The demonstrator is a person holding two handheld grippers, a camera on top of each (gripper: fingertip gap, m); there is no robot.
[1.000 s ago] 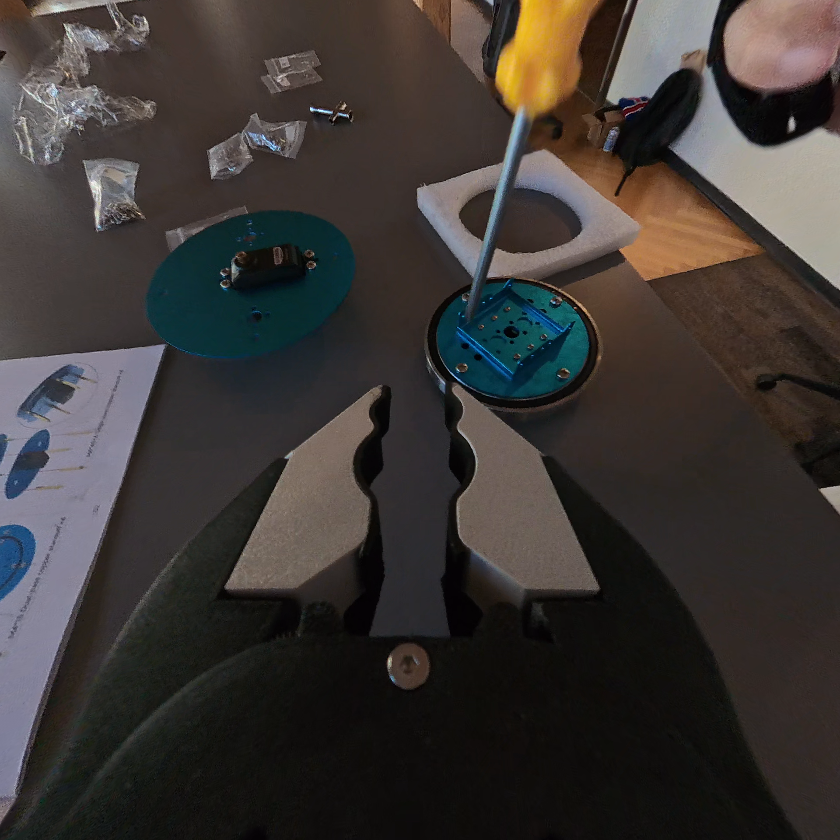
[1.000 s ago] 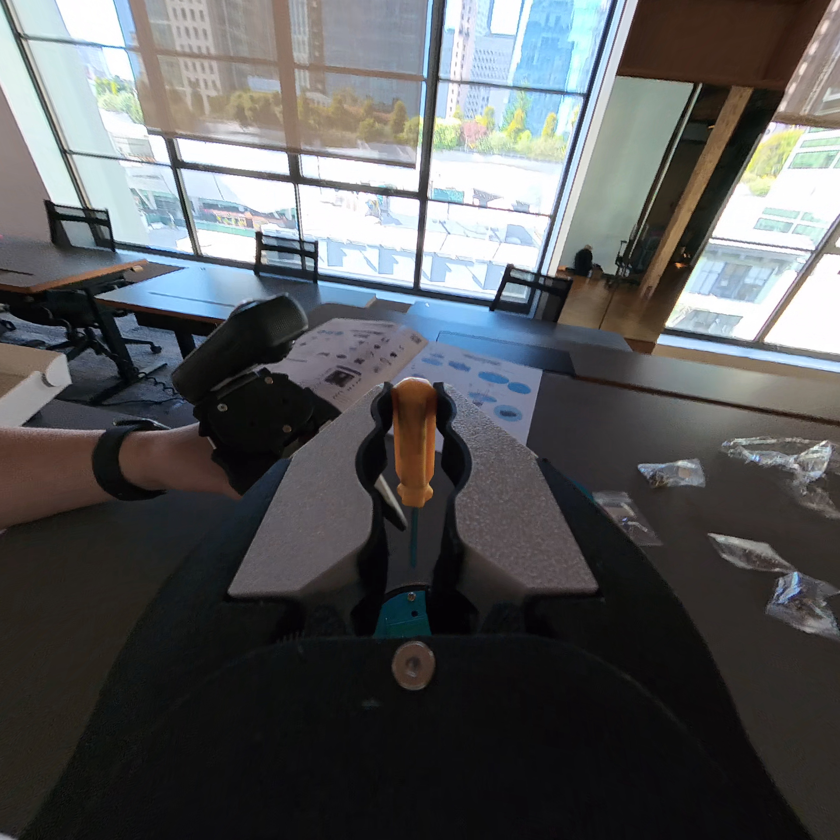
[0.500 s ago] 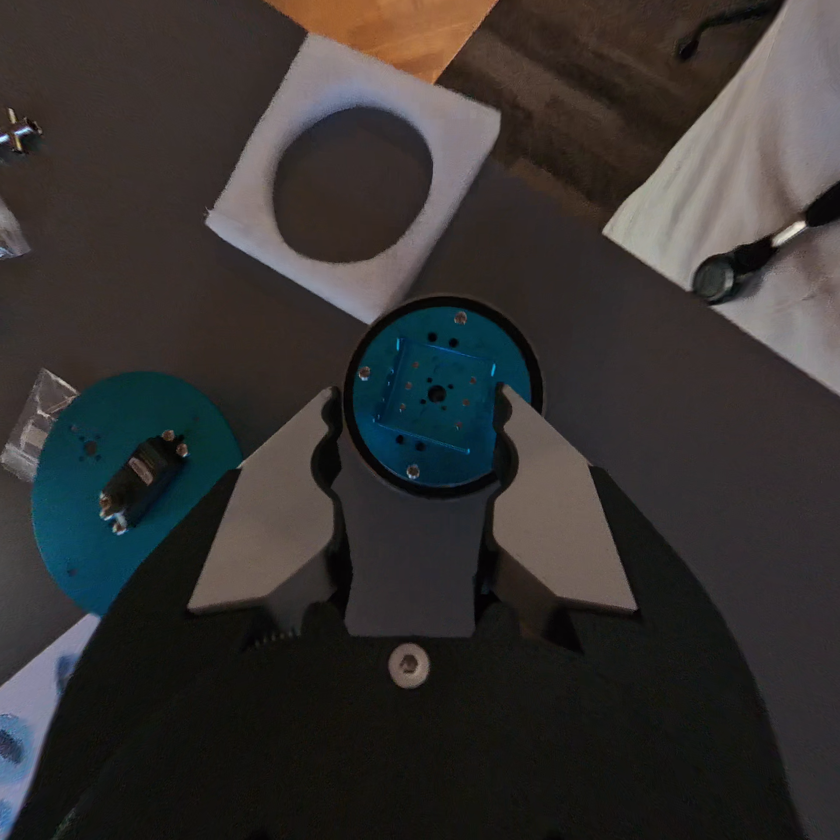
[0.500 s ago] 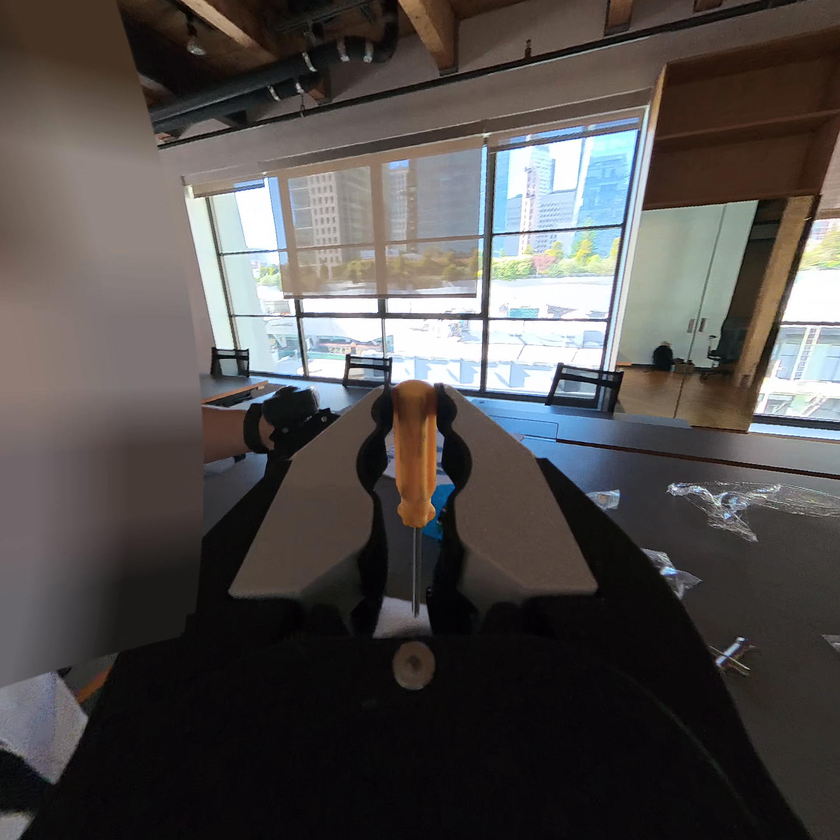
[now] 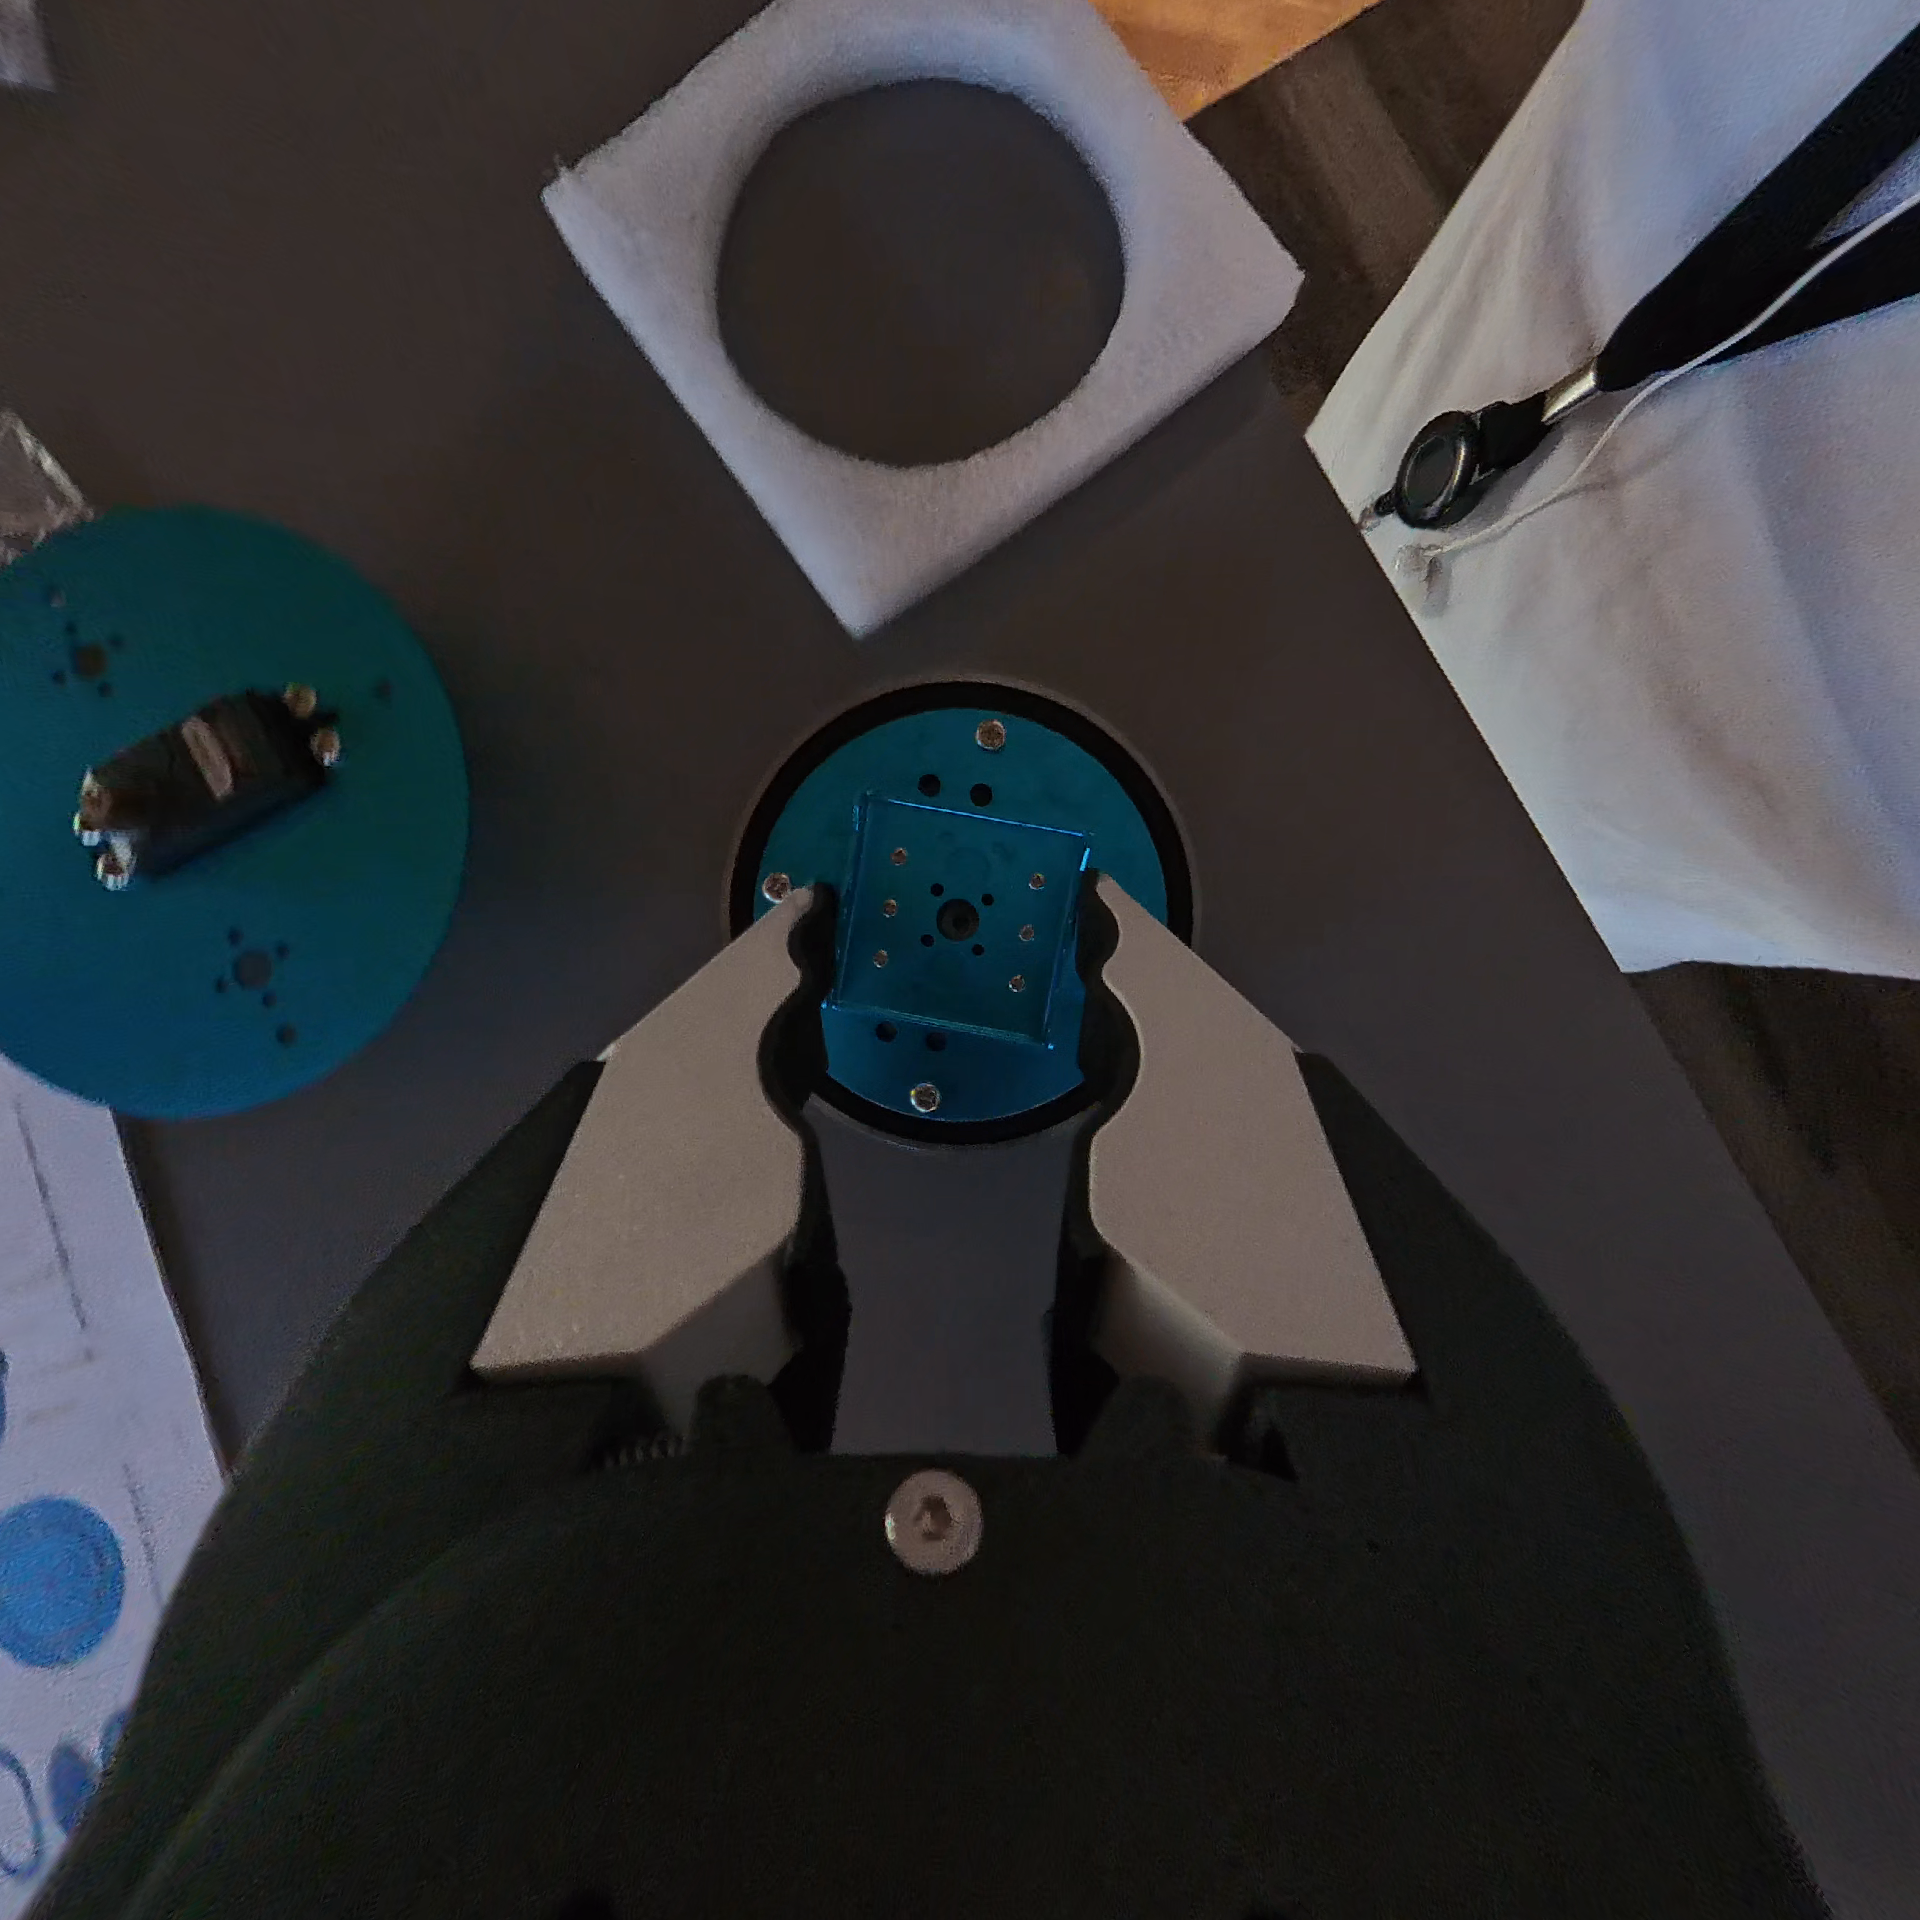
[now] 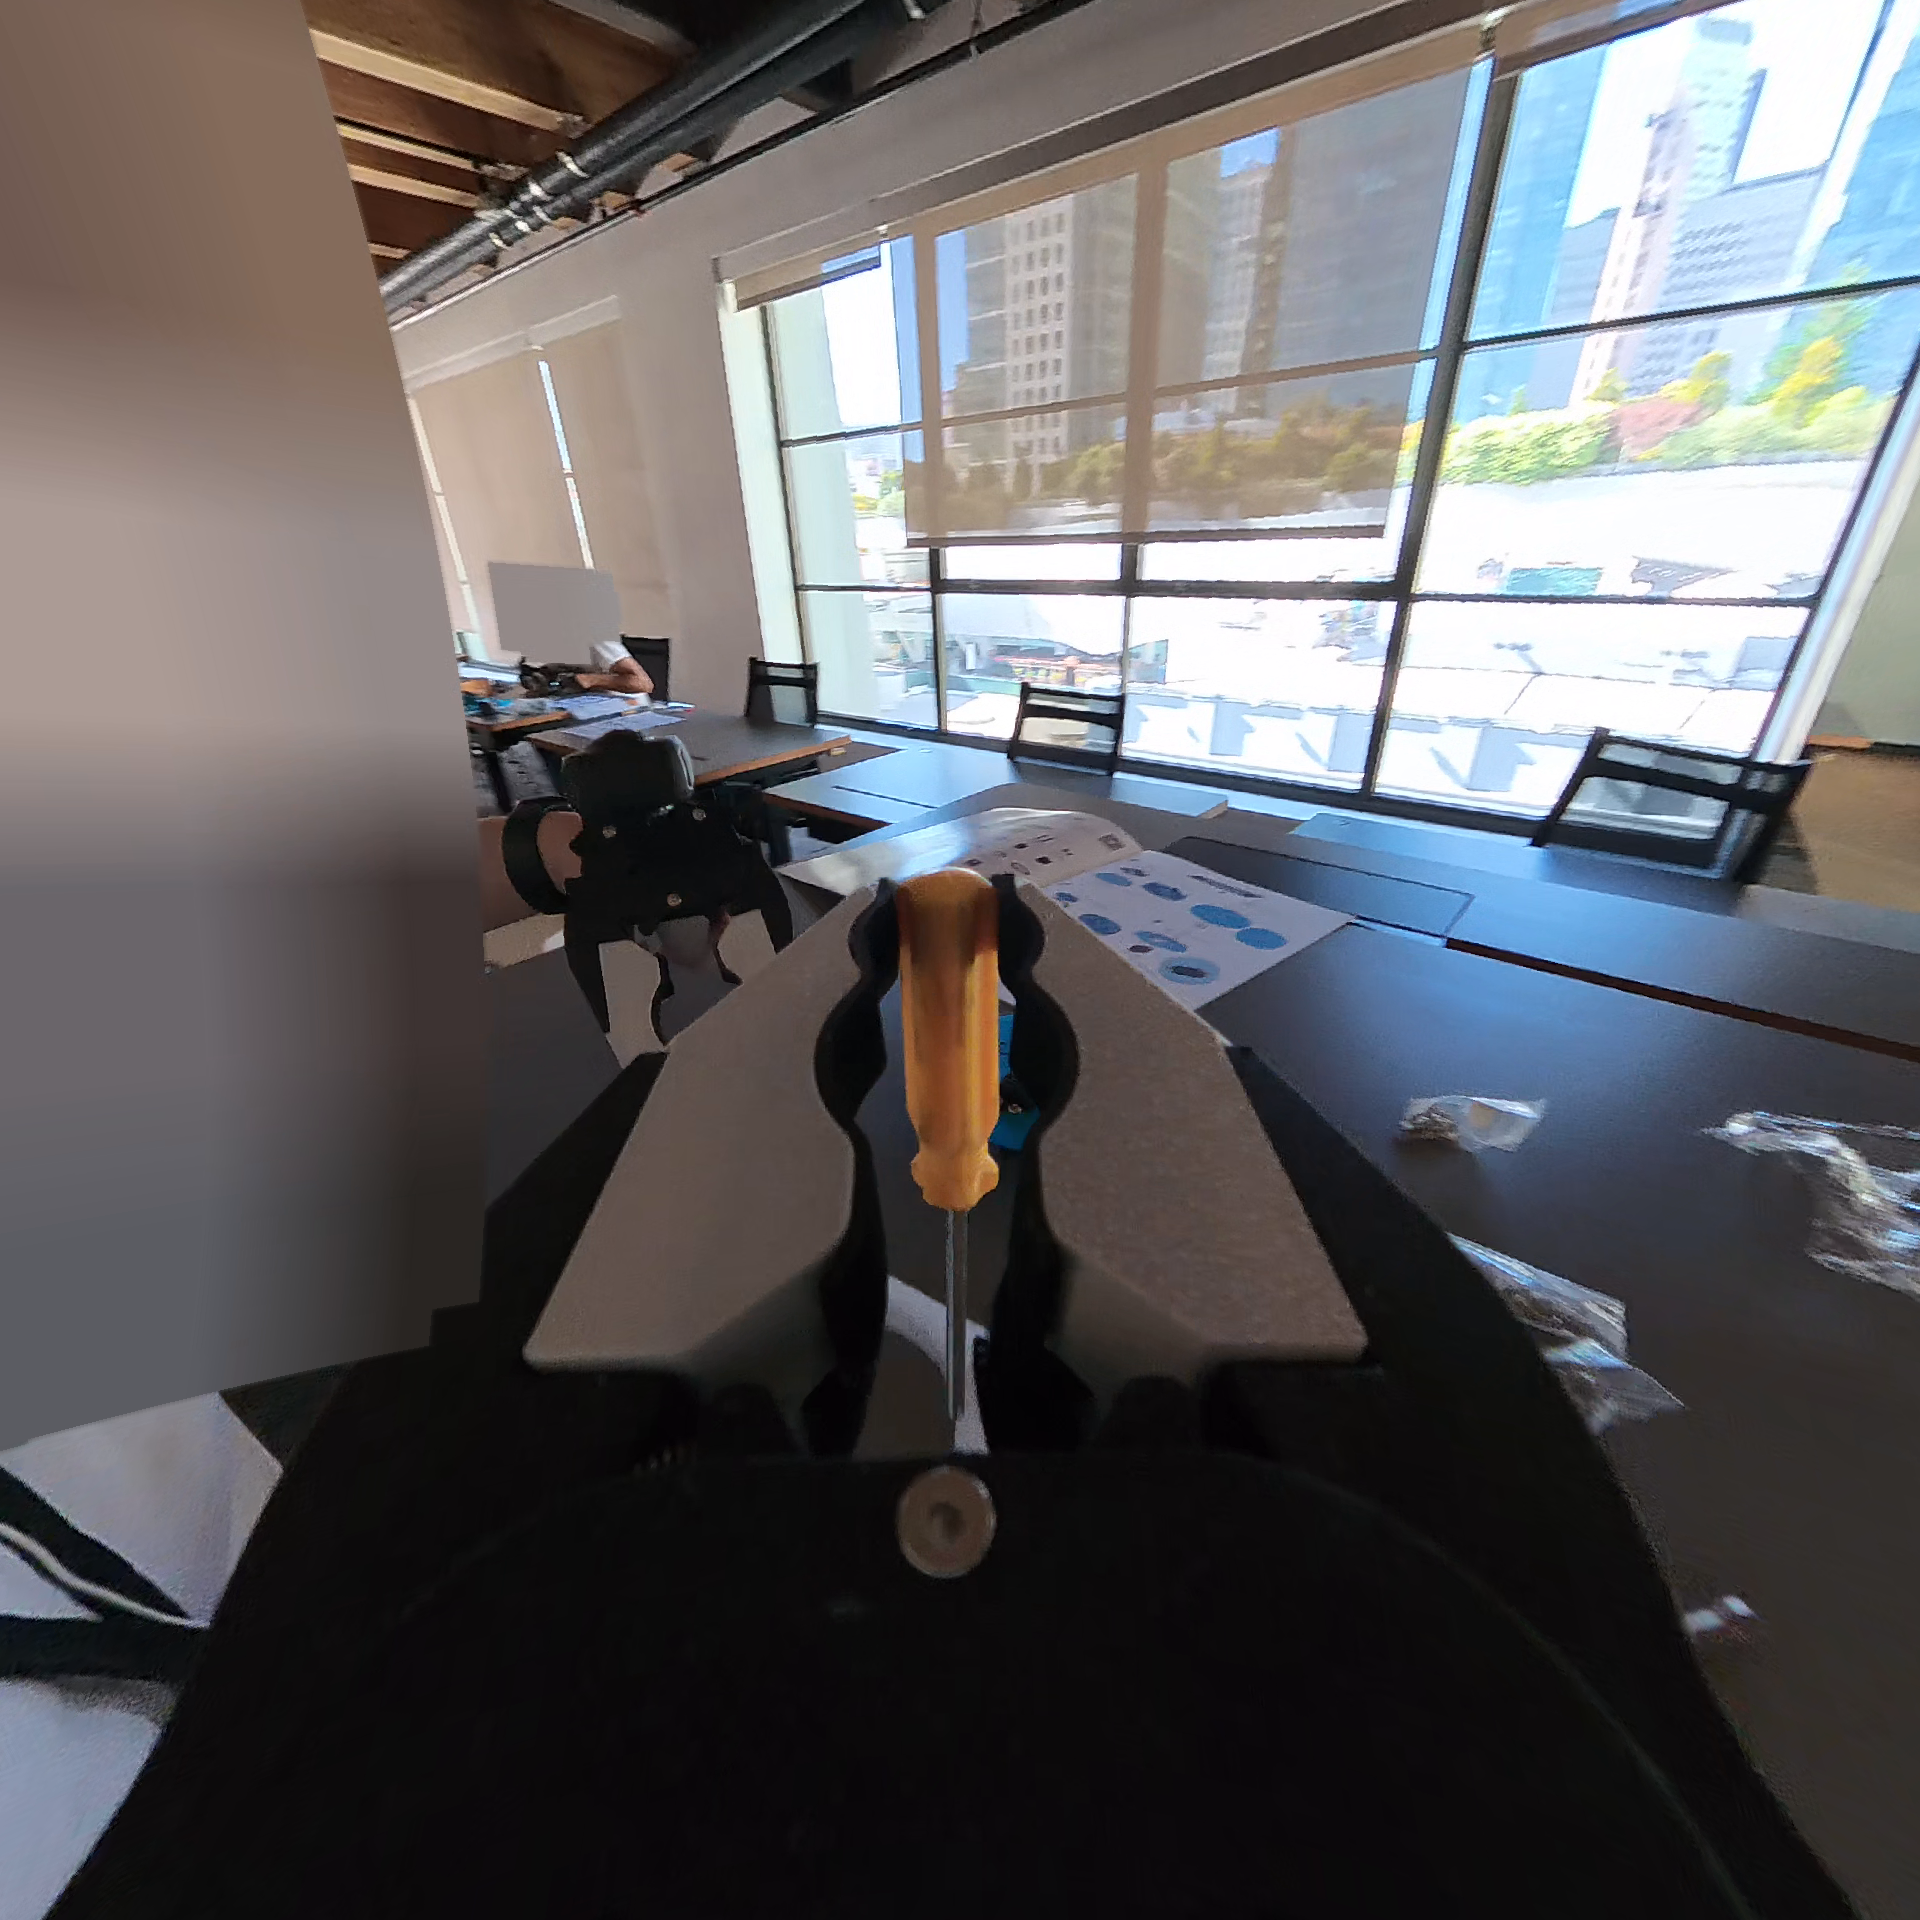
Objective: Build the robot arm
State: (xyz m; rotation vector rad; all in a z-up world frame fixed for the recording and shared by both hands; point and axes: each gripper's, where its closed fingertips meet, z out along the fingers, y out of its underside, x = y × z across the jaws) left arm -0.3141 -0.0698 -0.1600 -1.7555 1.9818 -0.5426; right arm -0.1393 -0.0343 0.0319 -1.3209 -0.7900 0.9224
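In the left wrist view my left gripper (image 5: pixel 954 896) points straight down over a round teal plate (image 5: pixel 1132 831) set in a black ring on the dark table. Its fingers stand on either side of the blue square bracket (image 5: pixel 956 925) screwed to that plate and press against its two side walls. In the right wrist view my right gripper (image 6: pixel 945 894) is shut on a yellow-handled screwdriver (image 6: pixel 945 1039), held well above the table with the metal shaft pointing back toward the camera. The left gripper (image 6: pixel 665 894) also shows there, far left, pointing down.
A white foam square with a round hole (image 5: pixel 644 208) lies just beyond the plate. A larger teal disc (image 5: pixel 312 935) with a black servo (image 5: pixel 197 779) lies to the left, above an instruction sheet (image 5: pixel 62 1351). A person's white shirt with a lanyard (image 5: pixel 1662 623) is at the table's right edge. Small plastic bags (image 6: pixel 1465 1122) lie to the right.
The screwdriver has lifted off the plate and swung up and away. My left gripper moved over the plate, tipped to point down, opened wide, then narrowed onto the blue bracket.
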